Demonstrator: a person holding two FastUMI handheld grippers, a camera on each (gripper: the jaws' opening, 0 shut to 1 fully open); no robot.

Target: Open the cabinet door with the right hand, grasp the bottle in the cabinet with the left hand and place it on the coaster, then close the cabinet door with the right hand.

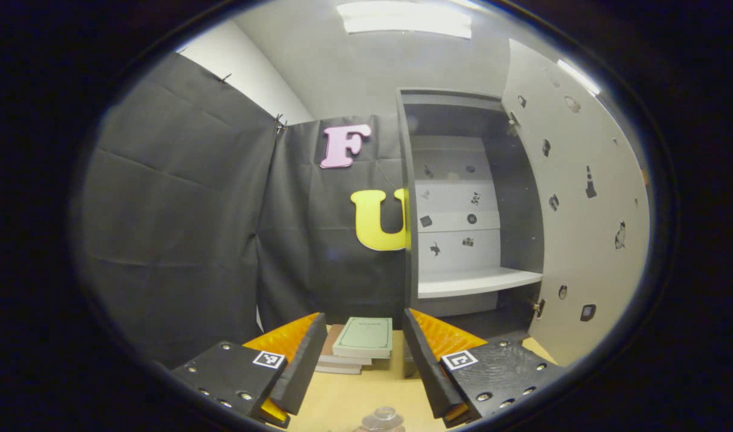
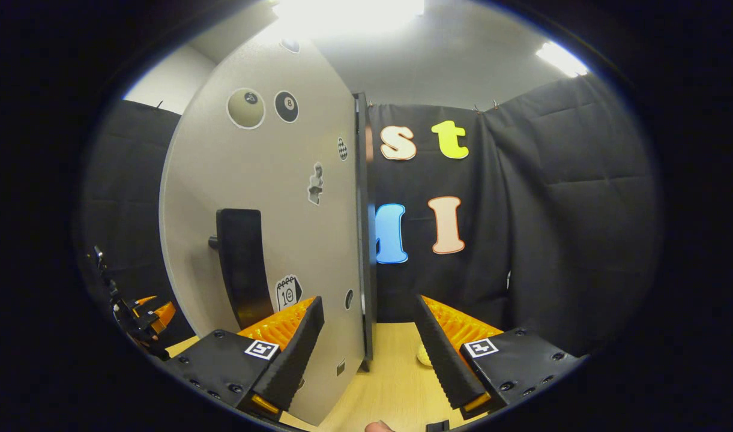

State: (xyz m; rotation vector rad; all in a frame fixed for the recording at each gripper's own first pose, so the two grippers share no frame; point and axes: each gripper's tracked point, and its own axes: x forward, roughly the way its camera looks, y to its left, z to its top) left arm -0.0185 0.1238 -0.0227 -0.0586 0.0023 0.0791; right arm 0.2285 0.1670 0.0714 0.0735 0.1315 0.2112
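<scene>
In the left gripper view the grey cabinet (image 1: 409, 198) stands open, its pale shelf (image 1: 474, 281) bare. Its door (image 1: 582, 216) is swung out to the right. My left gripper (image 1: 361, 316) is open and held back from the cabinet. The clear top of a bottle (image 1: 382, 417) shows on the table at the lower edge, below and between the fingers, untouched by them. In the right gripper view my right gripper (image 2: 367, 300) is open, with the free edge of the door (image 2: 264, 192) standing between its fingers. The black door handle (image 2: 241, 273) is left of them.
A stack of books (image 1: 361, 343) lies on the wooden table (image 1: 342, 399) left of the cabinet. A pale round thing (image 2: 424, 355) sits on the table behind my right gripper's right finger. The left gripper (image 2: 145, 317) shows far left in the right gripper view.
</scene>
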